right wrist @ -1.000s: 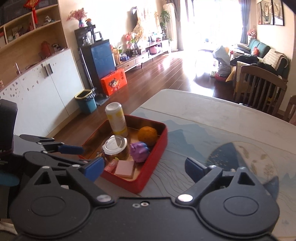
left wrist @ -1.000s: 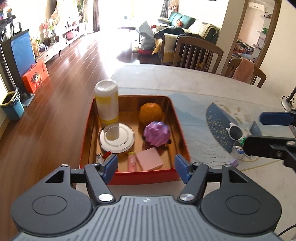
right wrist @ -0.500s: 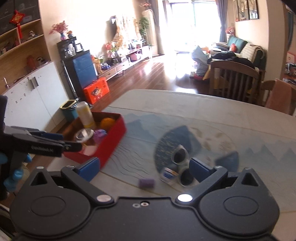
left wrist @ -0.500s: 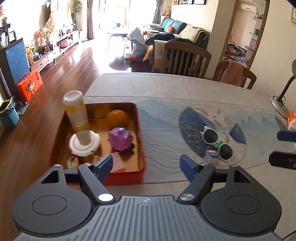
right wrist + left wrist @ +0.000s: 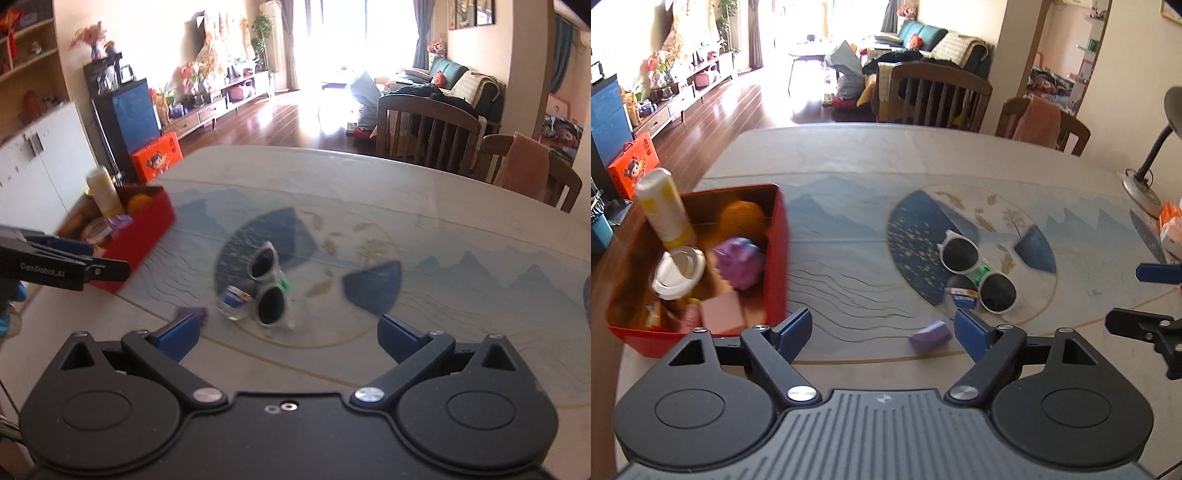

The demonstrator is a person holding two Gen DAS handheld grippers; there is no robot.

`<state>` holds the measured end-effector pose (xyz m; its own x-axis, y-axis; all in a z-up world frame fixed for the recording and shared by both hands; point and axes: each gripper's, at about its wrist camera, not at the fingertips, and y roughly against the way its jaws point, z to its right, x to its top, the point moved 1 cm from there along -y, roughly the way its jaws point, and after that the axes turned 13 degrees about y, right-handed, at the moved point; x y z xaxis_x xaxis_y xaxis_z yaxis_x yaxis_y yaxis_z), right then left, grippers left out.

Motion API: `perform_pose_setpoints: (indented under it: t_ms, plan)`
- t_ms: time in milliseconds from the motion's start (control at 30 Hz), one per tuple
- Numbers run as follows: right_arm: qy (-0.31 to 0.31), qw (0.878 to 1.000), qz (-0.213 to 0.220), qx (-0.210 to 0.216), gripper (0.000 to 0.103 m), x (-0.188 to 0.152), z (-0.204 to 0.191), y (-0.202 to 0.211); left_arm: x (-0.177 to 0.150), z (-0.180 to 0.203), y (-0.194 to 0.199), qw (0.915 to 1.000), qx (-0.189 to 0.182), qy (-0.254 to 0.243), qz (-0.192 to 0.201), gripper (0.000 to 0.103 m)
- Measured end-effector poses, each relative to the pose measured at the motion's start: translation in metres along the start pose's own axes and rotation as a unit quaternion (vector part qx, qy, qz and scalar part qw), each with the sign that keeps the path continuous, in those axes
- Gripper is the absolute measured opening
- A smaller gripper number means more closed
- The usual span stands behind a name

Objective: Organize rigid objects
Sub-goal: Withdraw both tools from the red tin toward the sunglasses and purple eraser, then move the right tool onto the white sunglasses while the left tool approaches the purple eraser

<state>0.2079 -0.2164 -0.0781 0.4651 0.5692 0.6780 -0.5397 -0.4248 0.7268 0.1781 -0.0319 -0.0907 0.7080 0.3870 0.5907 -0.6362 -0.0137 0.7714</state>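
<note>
One red box is seen on the table. In it are counted one yellow bottle, one orange ball, one purple toy, one lidded jar and one pink block. Outside it, one pair of sunglasses, one small purple block and one small labelled container are counted. Two chairs are seen behind.
</note>
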Motion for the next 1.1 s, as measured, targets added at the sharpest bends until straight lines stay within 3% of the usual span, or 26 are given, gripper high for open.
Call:
perform_pose_setpoints:
  t_ms: [200, 533, 1100]
  plan:
    - [0.059, 0.998, -0.006, 0.007, 0.102, -0.012, 0.005, -0.019, -0.015, 0.024, -0.024, 0.9997, 0.007, -0.013, -0.020, 0.084]
    - [0.114, 0.992, -0.025, 0.046, 0.094, -0.014, -0.008, -0.061, -0.022, 0.038, -0.060, 0.9978, 0.037, 0.016, -0.053, 0.084]
    - [0.114, 0.989, -0.036, 0.082, 0.064, -0.010, -0.008, -0.112, -0.023, 0.036, -0.090, 0.9920, 0.071, 0.071, -0.076, 0.083]
